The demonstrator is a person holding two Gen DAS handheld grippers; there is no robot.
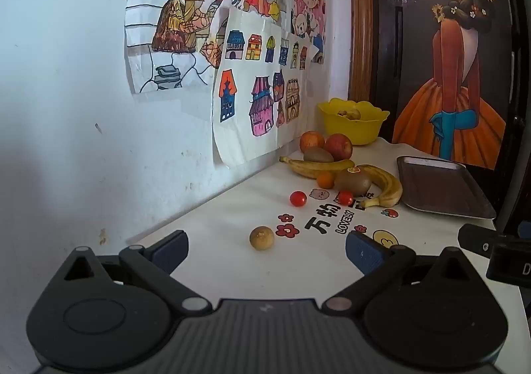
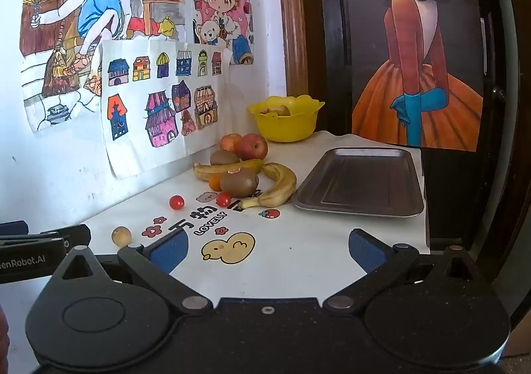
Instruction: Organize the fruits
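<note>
Fruit lies on a white printed tablecloth (image 1: 232,261) by the wall: two red apples (image 1: 338,145), two kiwis (image 1: 352,181), two bananas (image 1: 386,186), a small orange (image 1: 325,180), two cherry tomatoes (image 1: 298,198) and a brown longan (image 1: 262,237). A yellow bowl (image 1: 351,128) with some fruit stands behind them, and a metal tray (image 1: 441,188) lies to the right. My left gripper (image 1: 267,249) is open and empty, just short of the longan. My right gripper (image 2: 268,246) is open and empty above the cloth, facing the tray (image 2: 361,185) and the kiwi (image 2: 239,182).
A wall with children's drawings (image 1: 252,102) runs along the left of the table. A dark door with a painted girl (image 2: 418,75) stands behind the table. The table's right edge (image 2: 426,208) is just past the tray. The other gripper (image 1: 497,251) shows at the left wrist view's right edge.
</note>
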